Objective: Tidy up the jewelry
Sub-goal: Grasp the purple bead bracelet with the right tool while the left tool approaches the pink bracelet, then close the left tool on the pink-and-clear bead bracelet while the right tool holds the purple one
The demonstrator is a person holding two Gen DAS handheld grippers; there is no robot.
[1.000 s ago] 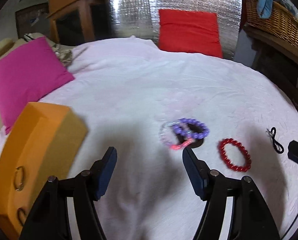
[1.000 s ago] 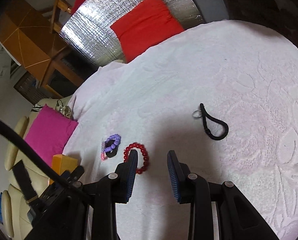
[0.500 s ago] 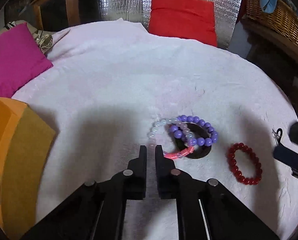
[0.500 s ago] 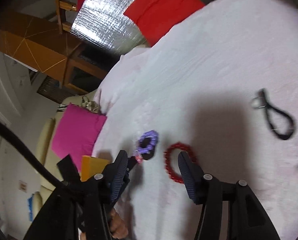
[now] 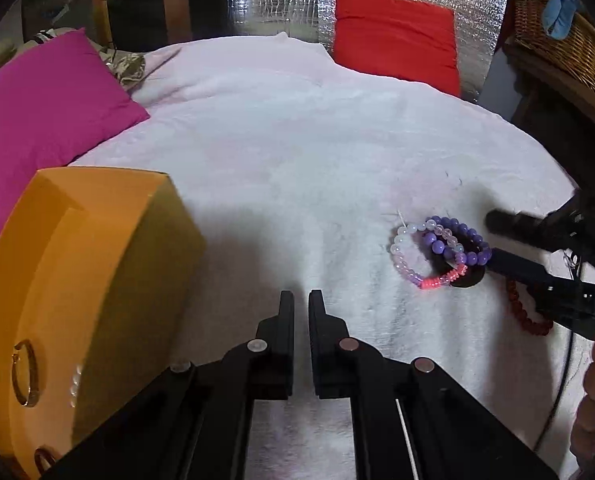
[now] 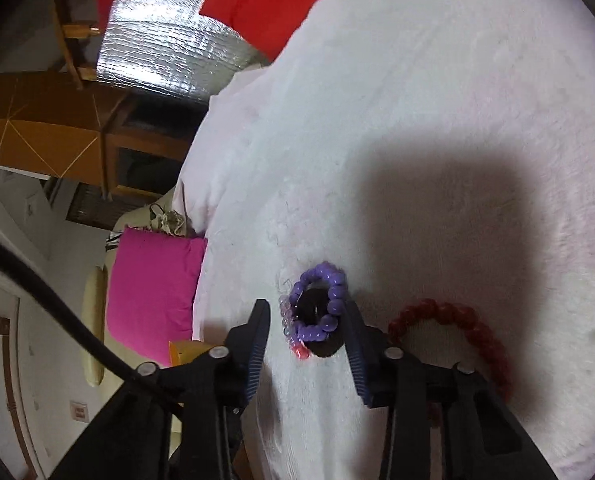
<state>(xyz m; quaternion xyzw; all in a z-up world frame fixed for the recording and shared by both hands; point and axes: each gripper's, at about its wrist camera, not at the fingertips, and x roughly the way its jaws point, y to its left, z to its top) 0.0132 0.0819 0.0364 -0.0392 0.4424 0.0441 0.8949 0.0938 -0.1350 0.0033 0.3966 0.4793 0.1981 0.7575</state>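
Right gripper (image 6: 307, 330) has swung in, fingers spread, straddling the purple bracelet (image 6: 319, 300) tangled with a pale one on the white blanket (image 5: 297, 140); contact unclear. Left gripper (image 5: 301, 304), wide a second ago, now clenched empty. Pickup looks imminent; orange box (image 5: 77, 280) waits left.

You have a bed spread with a white, faintly patterned textured blanket (image 5: 297, 152) carrying everything here. On its left side sits a rounded orange jewelry box (image 5: 85, 280), gold rings showing on its near face. A magenta square cushion (image 5: 41, 112) lies at the far left edge, and a red square cushion (image 5: 395, 46) rests at the far edge against silver foil. To your right, a cluster of purple, clear and pink beaded bracelets (image 5: 437, 252) lies piled over a dark round piece, with a dark red beaded bracelet (image 6: 457, 332) just beside it.
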